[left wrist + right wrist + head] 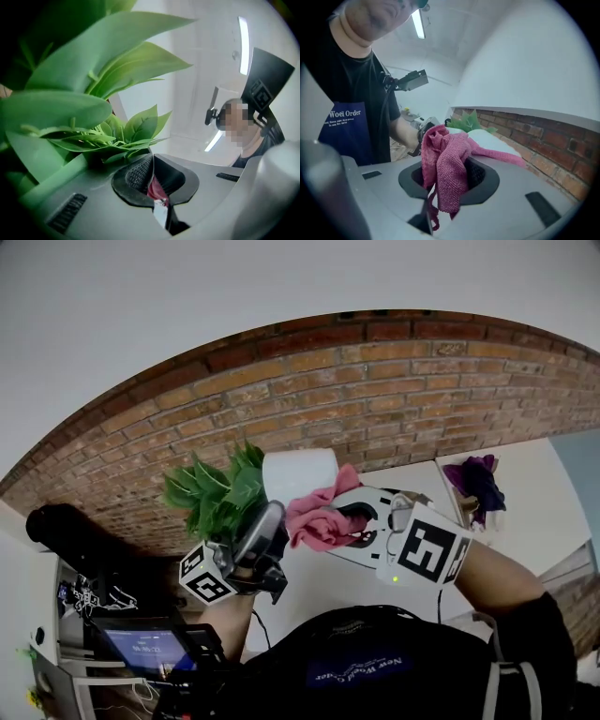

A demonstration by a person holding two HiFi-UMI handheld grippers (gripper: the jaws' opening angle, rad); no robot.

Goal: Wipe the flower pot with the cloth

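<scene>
At the far left, low down, a small lit screen (pixel 150 648) glowed among dark clutter. Next came the green leaves (pixel 217 493) of the plant, tipped on its side in mid-air in front of the brick wall (pixel 375 390). The left gripper (pixel 266 526) reached up just under the leaves. In the left gripper view, its jaws (pixel 152 180) stood almost together on a thin white edge, which I took for the rim of the flower pot (pixel 302 474), so it looked to be carrying the pot.

Right of that, the pink cloth (pixel 319 521) lay bunched against the pot's white side. The right gripper (pixel 352 521) was clamped on it, with folds spilling out both ways past the pads. One tail of the cloth (pixel 445 164) trailed along the pot (pixel 492 140). Farther right, well apart, a purple bundle (pixel 476 479) sat on a white stand.

By my reckoning the wiping was under way. The cloth touched only one patch of the wall, and I could not tell how much of the pot was already clean. The rest of the wall probably needed going round.
</scene>
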